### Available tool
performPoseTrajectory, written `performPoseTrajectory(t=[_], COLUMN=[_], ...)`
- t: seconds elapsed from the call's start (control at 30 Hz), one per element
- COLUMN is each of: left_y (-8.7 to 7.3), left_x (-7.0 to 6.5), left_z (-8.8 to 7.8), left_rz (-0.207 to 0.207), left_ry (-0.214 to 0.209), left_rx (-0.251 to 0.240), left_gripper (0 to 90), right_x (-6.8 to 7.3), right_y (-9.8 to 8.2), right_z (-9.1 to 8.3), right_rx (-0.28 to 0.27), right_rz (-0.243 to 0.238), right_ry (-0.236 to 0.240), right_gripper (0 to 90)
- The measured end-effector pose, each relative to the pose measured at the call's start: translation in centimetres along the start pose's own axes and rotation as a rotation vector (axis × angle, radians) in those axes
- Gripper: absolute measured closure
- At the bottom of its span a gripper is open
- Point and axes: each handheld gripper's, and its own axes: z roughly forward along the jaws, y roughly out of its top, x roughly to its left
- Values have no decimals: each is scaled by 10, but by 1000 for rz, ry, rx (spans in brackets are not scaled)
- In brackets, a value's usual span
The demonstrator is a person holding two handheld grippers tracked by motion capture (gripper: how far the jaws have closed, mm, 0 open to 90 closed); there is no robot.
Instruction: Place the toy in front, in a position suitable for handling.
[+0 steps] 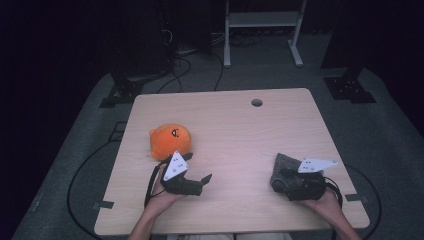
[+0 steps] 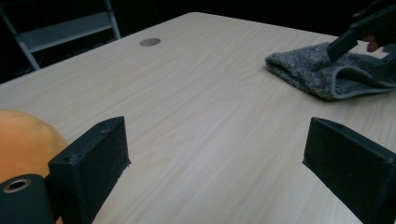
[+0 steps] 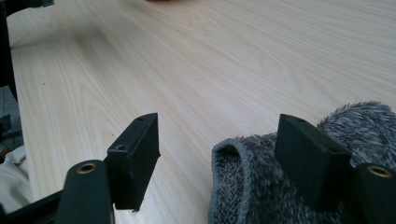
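Both pairs of jaws are standing wide apart with nothing clamped between them. From the high view, I am holding my left gripper (image 1: 202, 180) low near the table's (image 1: 225, 125) near edge, with the orange plush toy (image 1: 170, 140) sitting just beyond and to its outer side, apart from the jaws. My right gripper (image 1: 279, 176) is hovering at the grey knit cloth (image 1: 285, 165), well across the table from the toy.

Along my left gripper (image 2: 217, 158), I am looking past spread jaws over bare wood; the toy (image 2: 23, 140) is bulging just outside one jaw, and the cloth (image 2: 322, 72) is lying far ahead with my other gripper's (image 2: 362, 51) jaws around its far side.

Along my right gripper (image 3: 219, 154), one jaw is resting over the cloth (image 3: 261, 186) and the other is hanging over bare table (image 3: 187, 70), so the cloth's folded rim is lying between them.

My worry: closing from here, I may be pinching only the upper layer of the fold, so the cloth could slip or drag when lifted. The cloth is also lying close to the near right edge, where a dragged fold could slide off. Ahead of both jaws, wide open wood is giving plenty of room.
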Motion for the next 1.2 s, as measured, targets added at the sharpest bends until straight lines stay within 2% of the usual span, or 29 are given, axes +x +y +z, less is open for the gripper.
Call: performPoseTrajectory(t=[0.23,0.27,0.33,0.43,0.57,0.6,0.63,0.7,0.73,0.83,1.0,1.1,1.2], left_y=[7,9,10,12,13,14,14,12,9,5,-4,-7,-12], left_x=[17,24,28,40,56,65,65,74,82,89,111,115,122], left_z=[-5,-7,-7,-10,-14,-17,-17,-19,-18,-17,-10,-7,-1], left_rz=[18,19,15,7,-1,7,7,3,-6,-19,-80,-93,-107], left_ry=[37,57,65,87,134,167,167,196,222,239,272,281,284], left_rx=[4,0,-4,-2,-4,-7,-7,-16,1,14,34,39,73], left_gripper=[54,55,54,54,55,56,57,61,62,65,70,75,91], right_x=[0,0,1,1,1,1,1,1,2,2,2,2,2], right_y=[1,1,0,1,1,1,1,1,1,1,1,1,1], right_z=[0,0,0,0,0,1,1,1,2,2,3,3,3], right_rx=[-3,-1,1,1,1,3,3,7,9,11,13,14,21], right_rz=[-2,-2,-5,-4,-3,-2,-2,1,-6,-6,-9,-9,-6], right_ry=[1,2,4,5,7,9,9,11,14,16,24,28,32], right_gripper=[300,299,299,299,300,300,300,300,300,301,302,302,305])
